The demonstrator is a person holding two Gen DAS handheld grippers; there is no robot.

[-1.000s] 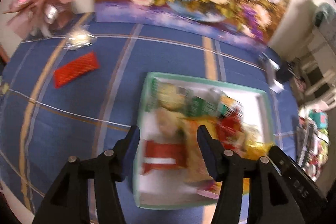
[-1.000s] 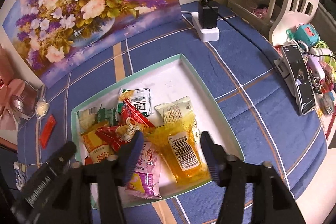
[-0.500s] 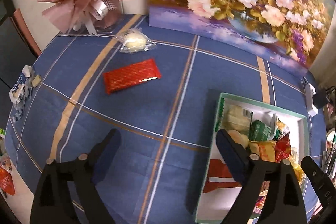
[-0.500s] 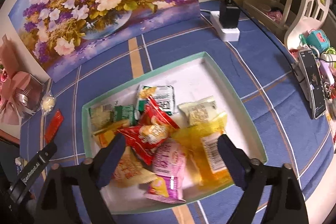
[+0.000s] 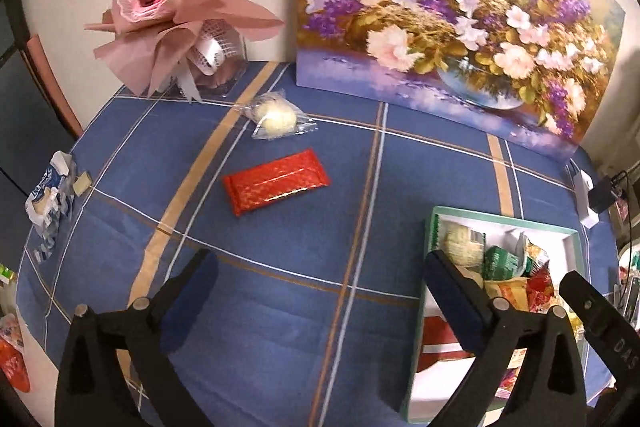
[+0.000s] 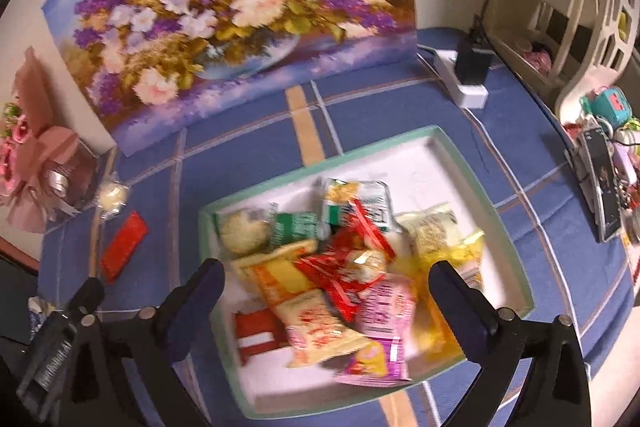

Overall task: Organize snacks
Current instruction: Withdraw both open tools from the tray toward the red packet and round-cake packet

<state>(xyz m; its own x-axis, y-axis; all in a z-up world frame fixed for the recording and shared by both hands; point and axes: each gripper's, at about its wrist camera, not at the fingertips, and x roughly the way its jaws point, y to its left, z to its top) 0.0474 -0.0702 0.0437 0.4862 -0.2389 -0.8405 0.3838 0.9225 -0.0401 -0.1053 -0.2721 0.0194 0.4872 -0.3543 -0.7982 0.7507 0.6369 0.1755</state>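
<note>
The green-rimmed tray (image 6: 472, 163) sits on the blue plaid bench (image 5: 280, 307), in front of the flower painting (image 5: 460, 19). Snack packets (image 6: 340, 267) lie heaped inside it. To the tray's left, apart from it on the cloth, lies a red wrapped bar (image 5: 276, 183), and beyond that a clear-wrapped pale snack (image 5: 276, 117) near the pink bouquet (image 5: 176, 7). The left tool (image 5: 320, 287) is opening wide over bare cloth beside the tray, nothing between its jaws. The right tool (image 6: 326, 291) is opening above the heap, gripping nothing.
</note>
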